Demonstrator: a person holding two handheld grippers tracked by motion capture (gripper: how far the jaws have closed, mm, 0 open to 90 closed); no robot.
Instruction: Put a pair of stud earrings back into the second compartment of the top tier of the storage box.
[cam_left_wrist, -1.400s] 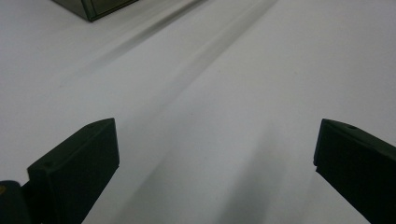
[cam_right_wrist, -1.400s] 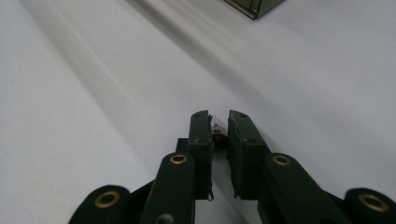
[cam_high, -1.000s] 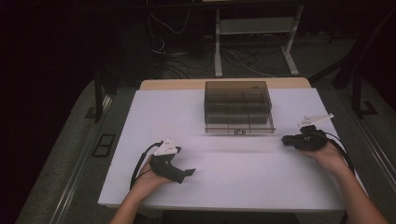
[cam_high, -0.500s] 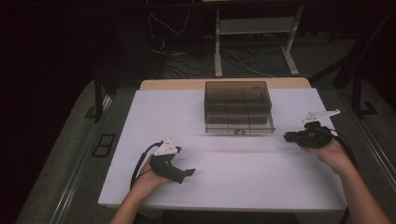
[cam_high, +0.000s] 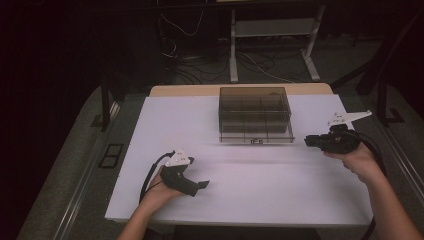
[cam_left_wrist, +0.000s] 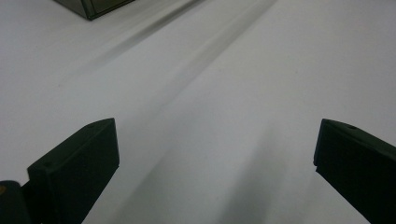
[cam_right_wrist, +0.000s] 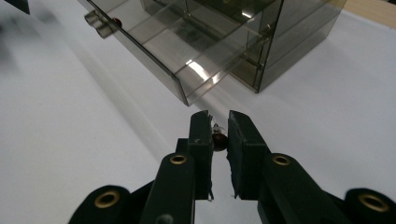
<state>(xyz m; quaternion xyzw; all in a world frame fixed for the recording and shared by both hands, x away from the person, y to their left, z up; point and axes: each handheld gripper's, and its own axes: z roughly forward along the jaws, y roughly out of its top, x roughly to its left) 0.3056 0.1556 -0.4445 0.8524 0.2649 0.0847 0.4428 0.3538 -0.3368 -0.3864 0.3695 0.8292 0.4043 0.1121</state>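
Organizer: smoky clear drawer box (cam_high: 255, 114) stood at 12 o'clock on the white table (cam_high: 250, 195); its bottom drawer (cam_right_wrist: 154, 51) was pulled open toward the person.
Right gripper (cam_right_wrist: 219, 140): held off the table at 3 o'clock of the box, jaws pinched nearly together on a small dark red bead (cam_right_wrist: 219, 141) with a bit of clear wrapping; bead sat just short of the drawer's near corner.
Left gripper (cam_high: 200, 185): rested at 7 o'clock of the box, jaws wide apart, nothing between them.
Step, as judged: carrying the bead to the open drawer.
Next move, as judged: bring jaws over a compartment, lower, then release; a tiny bead may bounce or roll.
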